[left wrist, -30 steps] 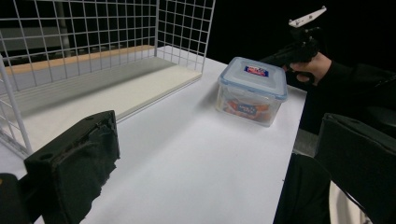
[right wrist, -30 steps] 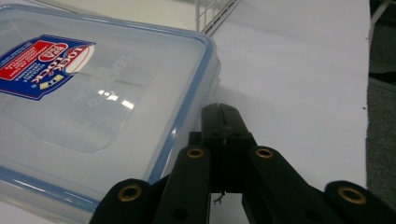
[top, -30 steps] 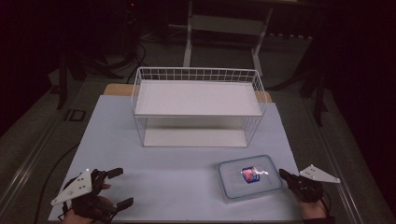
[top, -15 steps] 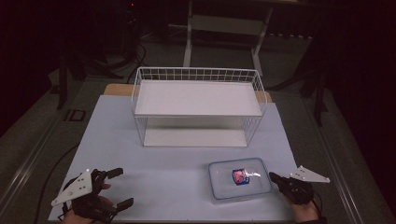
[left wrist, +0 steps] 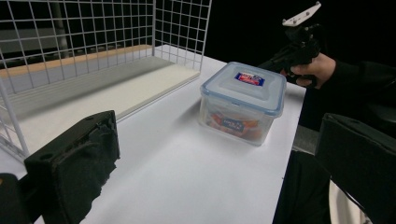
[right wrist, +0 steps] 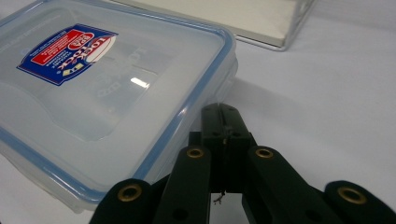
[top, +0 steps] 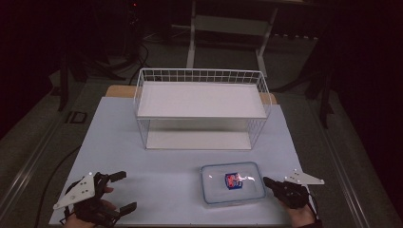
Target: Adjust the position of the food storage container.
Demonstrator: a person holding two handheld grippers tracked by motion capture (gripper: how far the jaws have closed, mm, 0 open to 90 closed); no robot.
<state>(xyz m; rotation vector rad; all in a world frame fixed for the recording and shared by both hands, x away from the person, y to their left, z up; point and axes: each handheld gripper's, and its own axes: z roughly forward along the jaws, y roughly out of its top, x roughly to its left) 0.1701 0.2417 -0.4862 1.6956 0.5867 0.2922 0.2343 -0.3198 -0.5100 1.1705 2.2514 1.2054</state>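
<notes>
Clear plastic container [top: 232,183] with blue-rimmed lid, red-blue label on top, flat on white table [top: 180,166], in front of wire shelf rack [top: 202,108], toward its right end. Right gripper [top: 267,181] clenched, jaws pressed together, nothing between, tips against container's right side. Left gripper [top: 124,191] released, 2 jaws spread wide, well left of container.

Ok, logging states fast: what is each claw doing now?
Left claw: open, holding nothing.
Right claw: shut, empty, tips against the lidded container.
</notes>
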